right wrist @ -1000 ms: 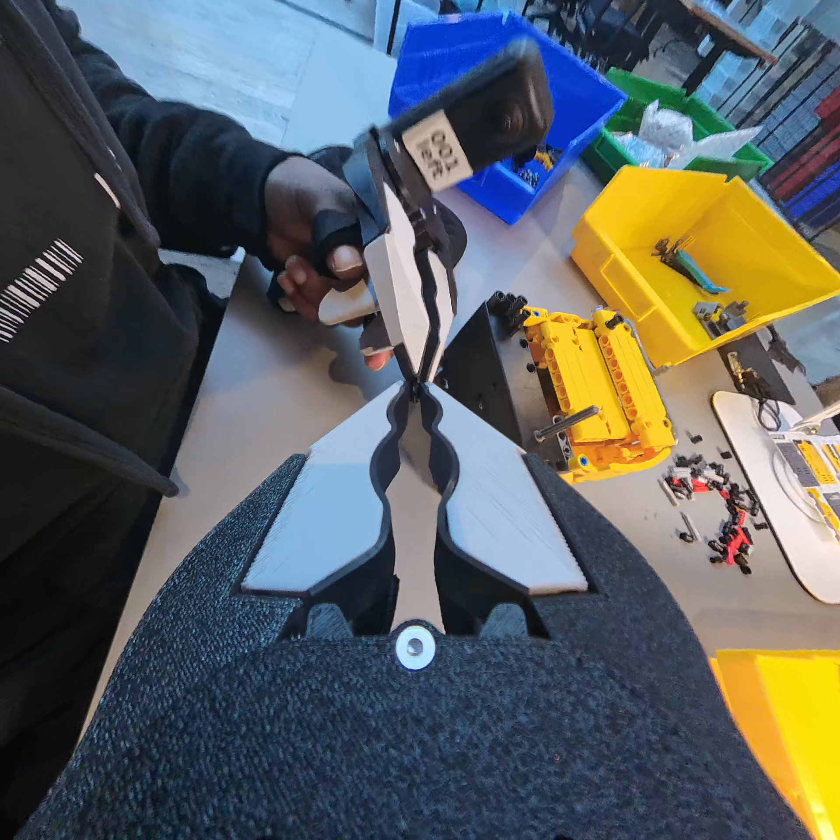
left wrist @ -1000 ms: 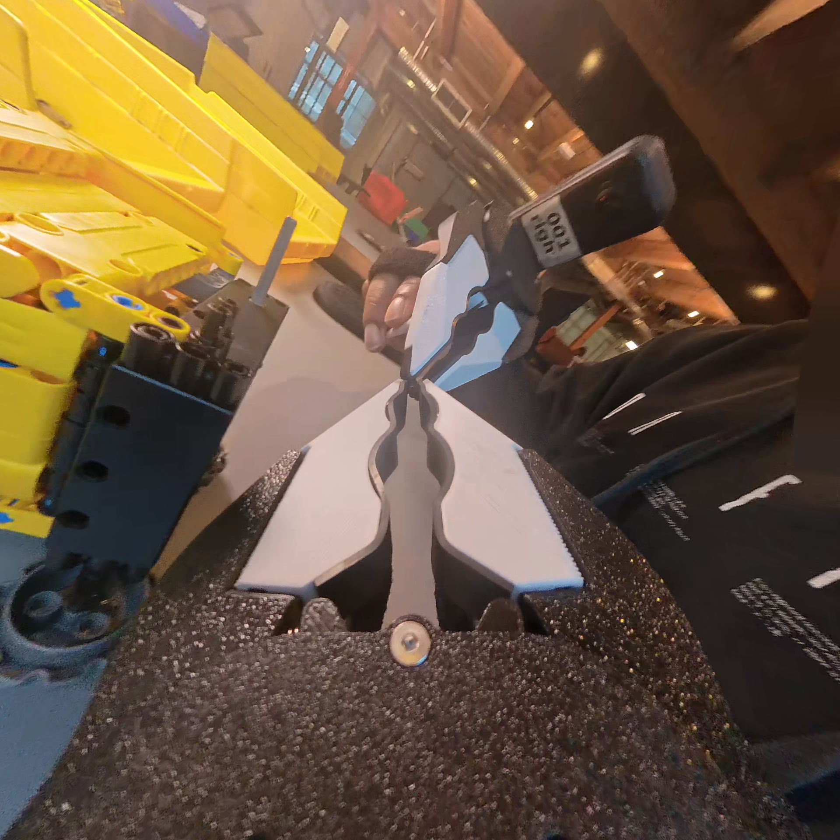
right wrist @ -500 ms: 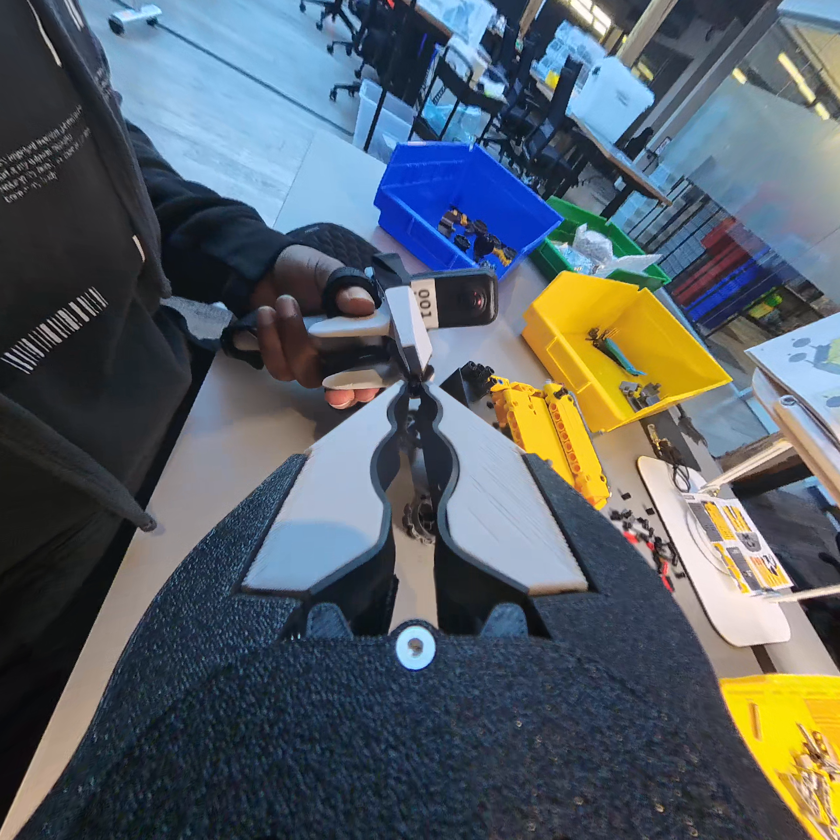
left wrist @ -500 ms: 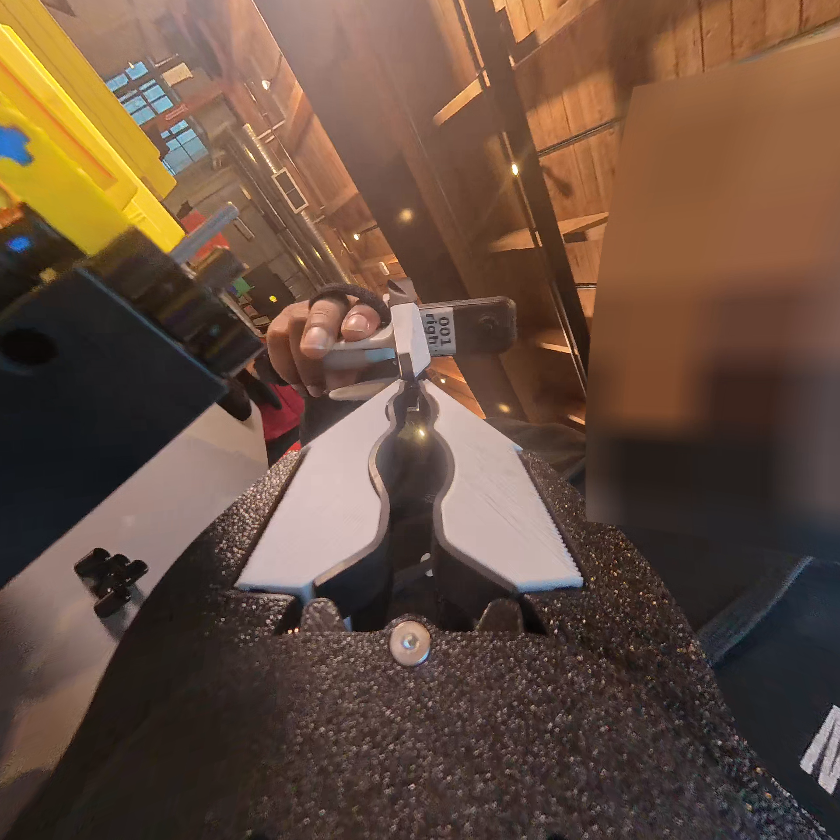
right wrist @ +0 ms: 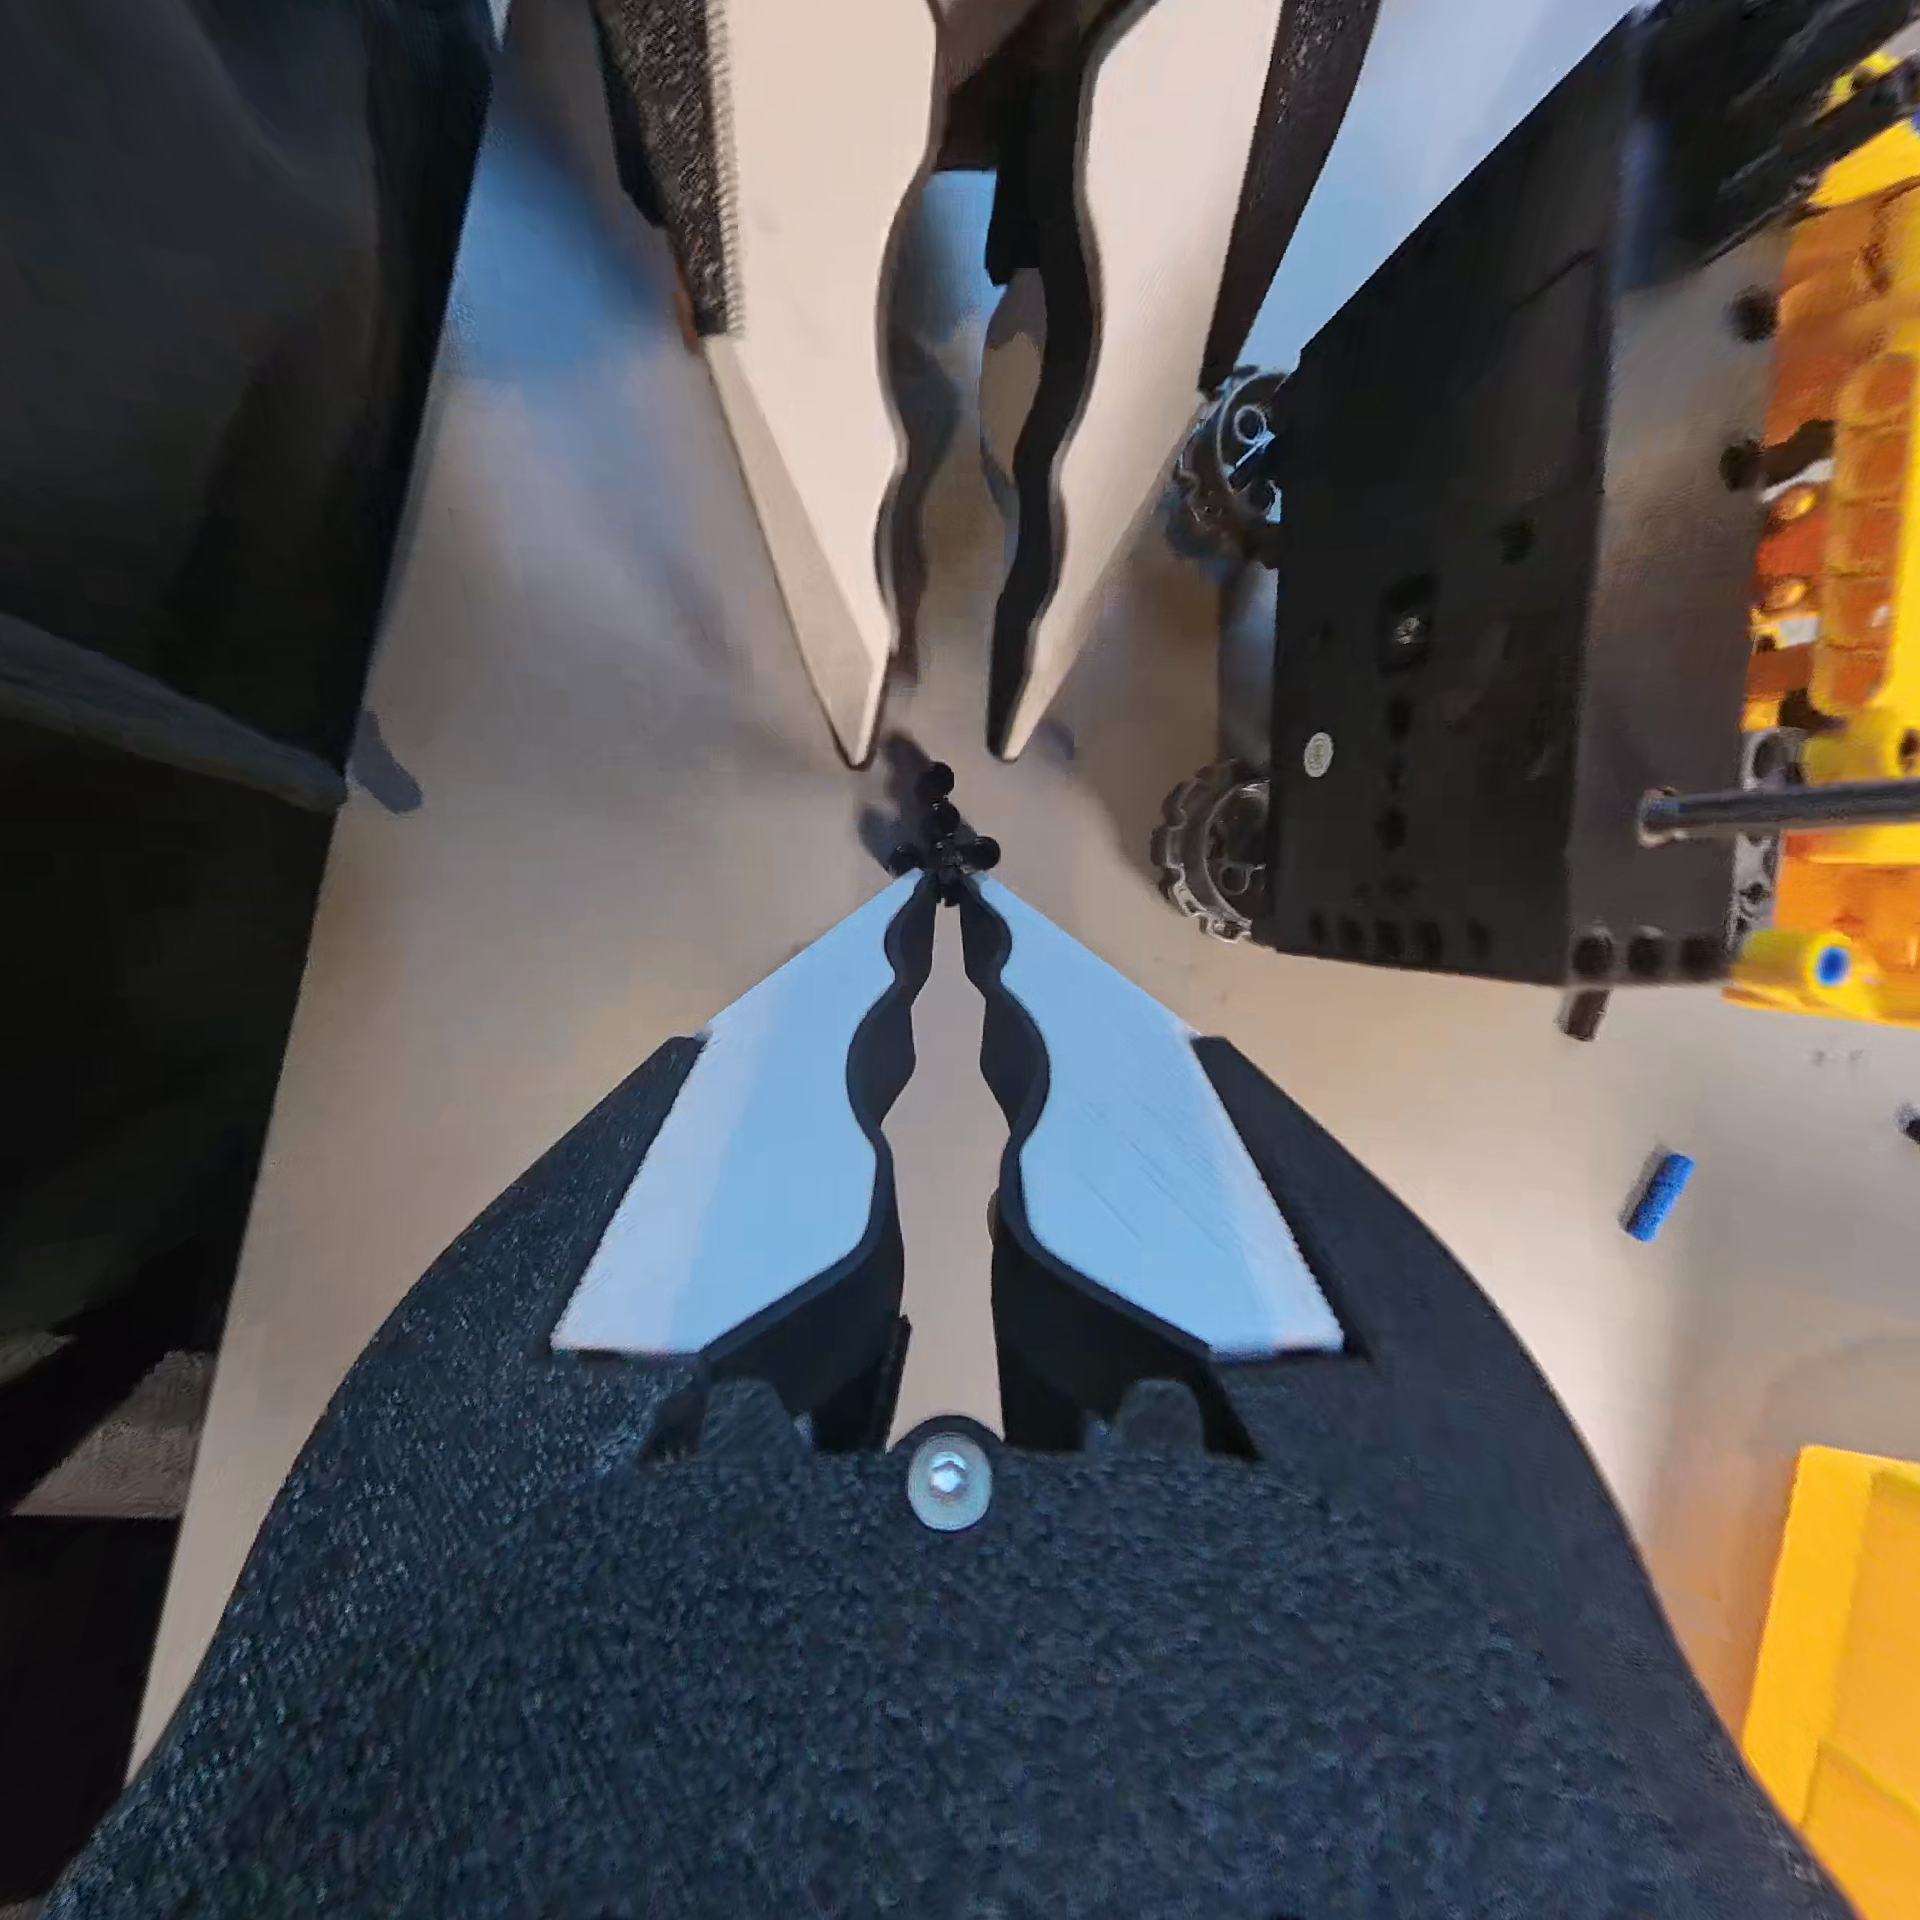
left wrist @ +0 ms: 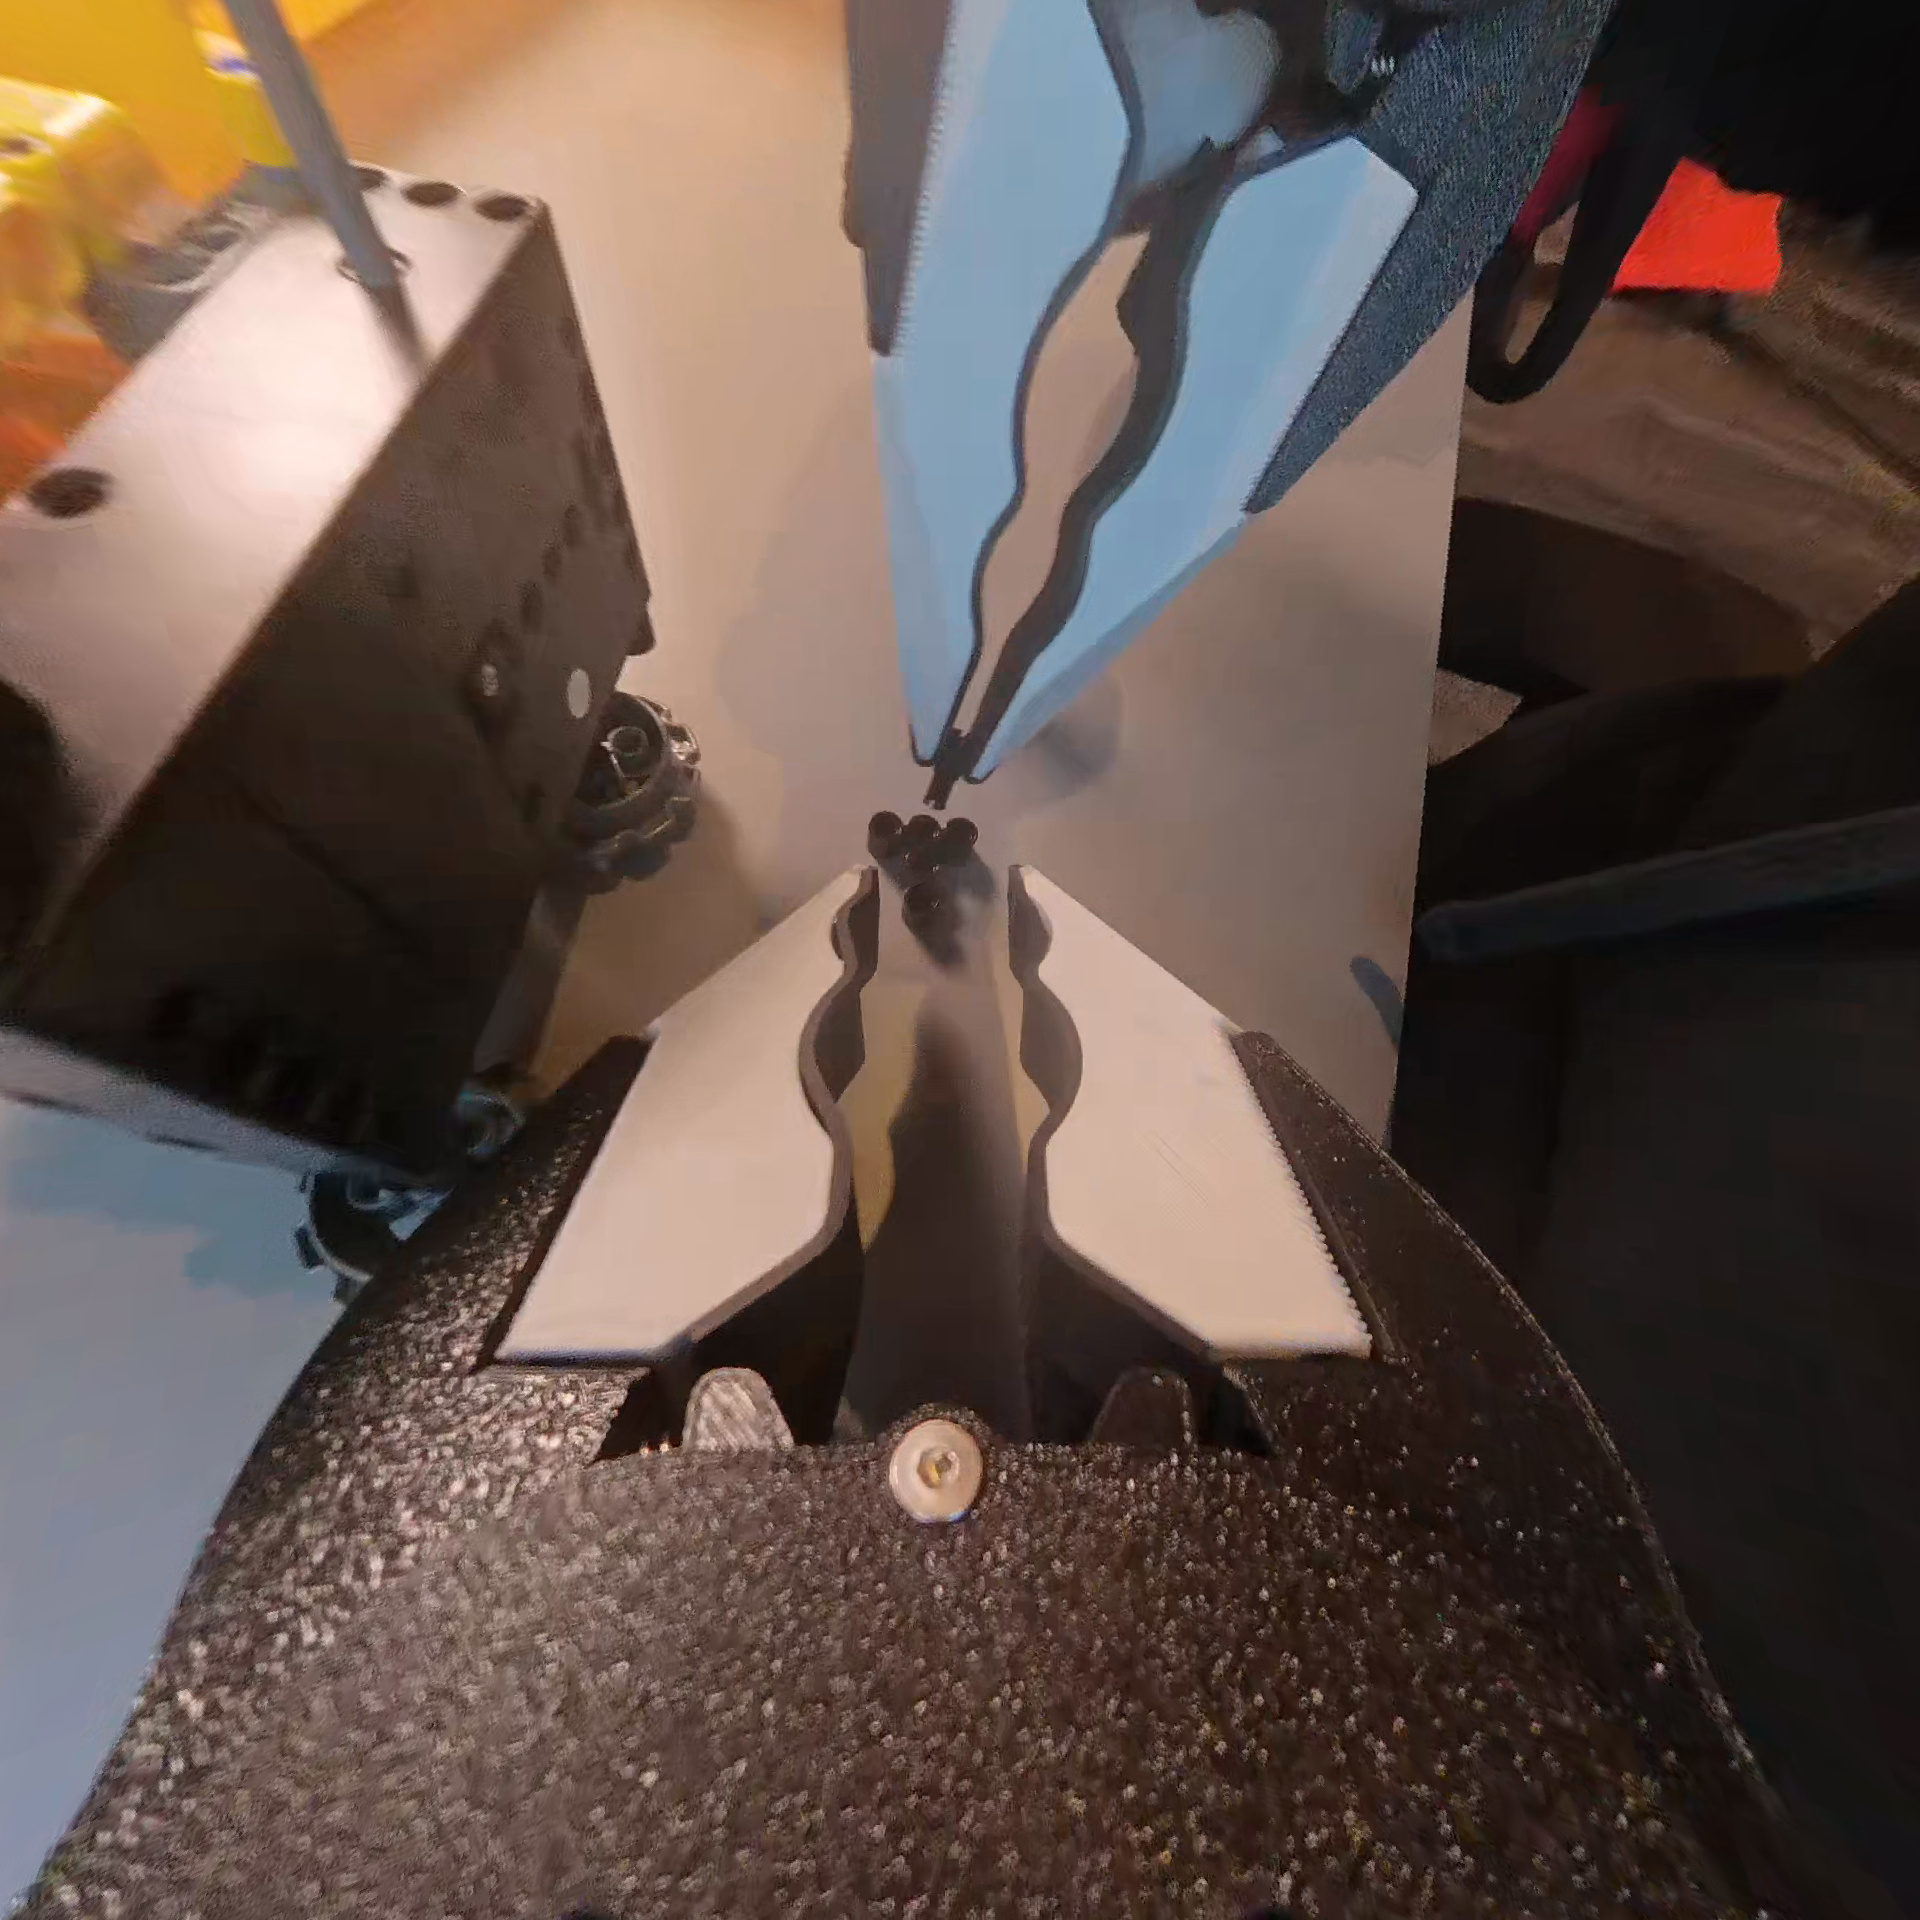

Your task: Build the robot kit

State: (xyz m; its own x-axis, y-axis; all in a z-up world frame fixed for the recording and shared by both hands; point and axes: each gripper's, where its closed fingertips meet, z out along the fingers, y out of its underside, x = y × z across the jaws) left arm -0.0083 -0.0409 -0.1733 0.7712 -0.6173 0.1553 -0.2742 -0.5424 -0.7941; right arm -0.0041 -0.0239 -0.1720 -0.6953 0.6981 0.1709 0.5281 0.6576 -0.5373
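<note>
Blurred and cut off at right edge: black block (right wrist: 1455, 623) joined to yellow brick build (right wrist: 1839, 540), gear wheels (right wrist: 1216, 862) against its near side. Mid-frame on pale table (right wrist: 582, 831), cluster of small black pins (right wrist: 940, 831). Right gripper (right wrist: 940, 888) nearly closed, apparently pinching a pin, contact unclear. Left gripper (left wrist: 940, 878) parted, straddling the cluster. Lower right, small blue pin (right wrist: 1659, 1195).
</note>
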